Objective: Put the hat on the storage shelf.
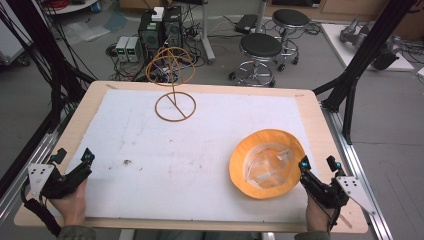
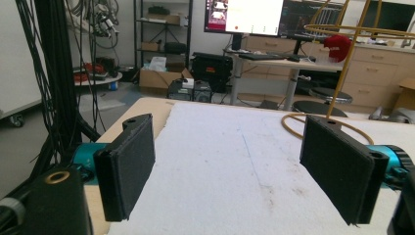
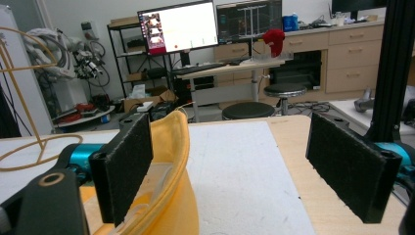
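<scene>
Looking like the approach step: the right claw (image 1: 317, 165), jaws wide apart, sits right at the brim of the upturned yellow bucket hat (image 1: 267, 163) at lower right of the high view, nothing pinched yet. Clear plastic stuffing (image 1: 267, 167) fills the hat. Next I'd say it closes on the brim. The left claw (image 1: 74, 161) waits gaping at lower left of the worktop (image 1: 200, 150), with the wire hat stand (image 1: 175, 105) at upper middle.

A soft, matt orange cloth hat (image 1: 267, 164), stuffed with crinkled clear plastic, lies at the near right on a rough white felt-like mat (image 1: 200, 150) marked with dark smudges. The mat covers a pale, smooth wooden table (image 1: 312, 117). At the far side stands a thin, glossy gold-coloured wire stand (image 1: 174, 95). Both grippers' pads look coarse, matt black.
</scene>
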`<state>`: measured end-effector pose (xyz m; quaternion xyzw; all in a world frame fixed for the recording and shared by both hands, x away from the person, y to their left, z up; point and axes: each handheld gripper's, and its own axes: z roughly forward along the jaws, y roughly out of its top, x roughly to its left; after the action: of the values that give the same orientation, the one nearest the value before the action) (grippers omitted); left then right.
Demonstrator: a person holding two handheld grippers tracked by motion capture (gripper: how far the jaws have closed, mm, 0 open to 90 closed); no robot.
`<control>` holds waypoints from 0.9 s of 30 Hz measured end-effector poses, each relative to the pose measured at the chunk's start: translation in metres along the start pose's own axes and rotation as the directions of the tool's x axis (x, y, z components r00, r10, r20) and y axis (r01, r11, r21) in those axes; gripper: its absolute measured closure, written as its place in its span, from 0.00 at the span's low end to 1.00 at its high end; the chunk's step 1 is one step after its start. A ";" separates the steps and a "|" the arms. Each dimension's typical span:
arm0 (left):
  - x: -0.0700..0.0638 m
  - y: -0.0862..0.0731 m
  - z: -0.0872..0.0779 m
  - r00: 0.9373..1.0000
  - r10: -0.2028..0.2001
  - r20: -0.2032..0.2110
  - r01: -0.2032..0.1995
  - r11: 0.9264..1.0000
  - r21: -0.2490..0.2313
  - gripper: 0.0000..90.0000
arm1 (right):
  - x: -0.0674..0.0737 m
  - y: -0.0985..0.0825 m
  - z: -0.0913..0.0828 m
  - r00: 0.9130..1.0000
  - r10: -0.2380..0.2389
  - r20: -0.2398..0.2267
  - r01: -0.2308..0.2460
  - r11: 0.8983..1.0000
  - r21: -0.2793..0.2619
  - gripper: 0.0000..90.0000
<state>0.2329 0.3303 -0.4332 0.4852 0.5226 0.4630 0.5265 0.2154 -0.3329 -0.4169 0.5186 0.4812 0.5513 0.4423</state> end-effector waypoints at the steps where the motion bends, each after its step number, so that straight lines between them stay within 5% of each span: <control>1: 0.000 0.000 0.000 1.000 0.002 0.001 -0.002 1.000 0.000 0.23 | 0.000 0.000 0.000 1.000 -0.003 0.001 0.003 1.000 -0.002 0.18; 19: 0.001 -0.001 0.000 1.000 -0.001 -0.015 0.001 1.000 0.009 0.23 | 0.001 0.000 0.000 1.000 -0.005 0.027 0.005 1.000 0.009 0.17; 27: 0.001 -0.001 0.000 1.000 -0.010 -0.023 0.010 1.000 0.009 0.23 | 0.002 0.000 0.002 1.000 -0.002 0.000 0.002 1.000 0.011 0.17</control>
<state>0.2332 0.3314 -0.4345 0.4798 0.5330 0.4634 0.5206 0.2171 -0.3307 -0.4169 0.5208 0.4846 0.5481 0.4399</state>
